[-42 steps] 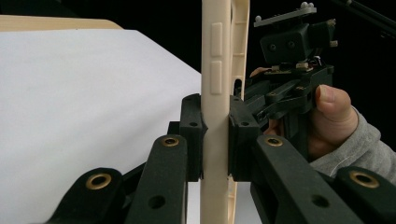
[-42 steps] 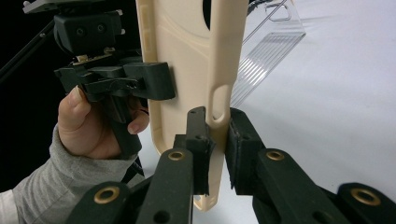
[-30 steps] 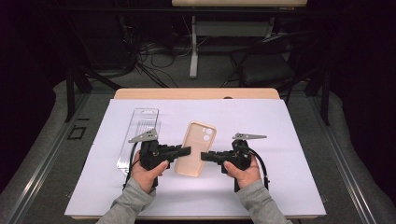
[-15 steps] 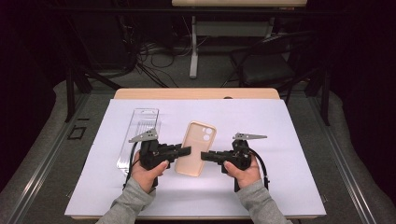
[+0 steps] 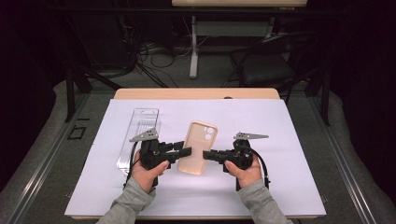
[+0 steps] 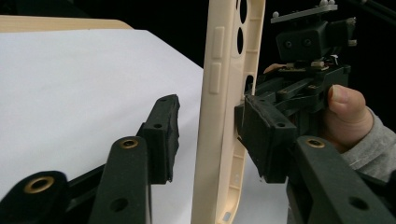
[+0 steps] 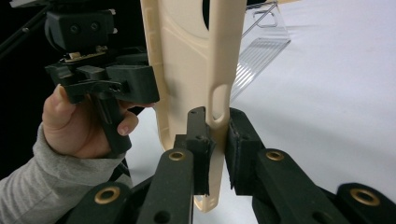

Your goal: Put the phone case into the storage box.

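No lettering, brand, number or sign can be read anywhere: the cream plastic phone case (image 5: 200, 145), the clear plastic packaging tray (image 5: 139, 133) beside it and the white sheet (image 5: 289, 140) beneath both are blank.

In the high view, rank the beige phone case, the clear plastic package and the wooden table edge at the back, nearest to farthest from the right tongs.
1. The beige phone case, gripped at its right edge by the right tongs.
2. The clear plastic package, left of the case, beyond the left tongs.
3. The wooden table edge, along the back.
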### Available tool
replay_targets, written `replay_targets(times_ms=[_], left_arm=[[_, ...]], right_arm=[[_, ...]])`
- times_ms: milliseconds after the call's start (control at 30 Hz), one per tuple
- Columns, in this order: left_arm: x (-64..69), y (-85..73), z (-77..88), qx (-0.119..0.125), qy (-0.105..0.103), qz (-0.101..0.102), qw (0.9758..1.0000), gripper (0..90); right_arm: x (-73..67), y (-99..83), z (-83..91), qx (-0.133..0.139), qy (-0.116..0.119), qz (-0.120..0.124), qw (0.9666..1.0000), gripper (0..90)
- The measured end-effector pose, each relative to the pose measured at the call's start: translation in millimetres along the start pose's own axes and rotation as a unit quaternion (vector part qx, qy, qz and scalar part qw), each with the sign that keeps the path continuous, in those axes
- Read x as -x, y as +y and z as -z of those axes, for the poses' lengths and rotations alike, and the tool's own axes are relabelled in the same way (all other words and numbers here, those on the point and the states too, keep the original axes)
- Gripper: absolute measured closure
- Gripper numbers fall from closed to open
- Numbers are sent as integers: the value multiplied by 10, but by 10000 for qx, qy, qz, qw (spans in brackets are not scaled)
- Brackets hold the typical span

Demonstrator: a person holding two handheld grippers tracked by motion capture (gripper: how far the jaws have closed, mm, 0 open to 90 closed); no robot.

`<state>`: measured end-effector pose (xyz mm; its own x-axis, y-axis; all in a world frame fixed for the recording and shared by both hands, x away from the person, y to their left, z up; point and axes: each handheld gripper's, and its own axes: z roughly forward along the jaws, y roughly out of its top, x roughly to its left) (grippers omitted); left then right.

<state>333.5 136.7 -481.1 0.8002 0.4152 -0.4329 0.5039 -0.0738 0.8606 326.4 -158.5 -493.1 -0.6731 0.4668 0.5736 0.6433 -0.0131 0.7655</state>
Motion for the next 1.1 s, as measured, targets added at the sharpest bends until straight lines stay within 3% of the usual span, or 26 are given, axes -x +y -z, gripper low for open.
replay_targets(times_ms=[600,1100], left_arm=[[-9,35,42,-52,304,-165,9994,503],[-6,77,66,-181,361,-222,9989,496]], right_arm=[[42,37,84,25,-363,212,9991,812],[47,50,114,4,-590,331,9977,812]])
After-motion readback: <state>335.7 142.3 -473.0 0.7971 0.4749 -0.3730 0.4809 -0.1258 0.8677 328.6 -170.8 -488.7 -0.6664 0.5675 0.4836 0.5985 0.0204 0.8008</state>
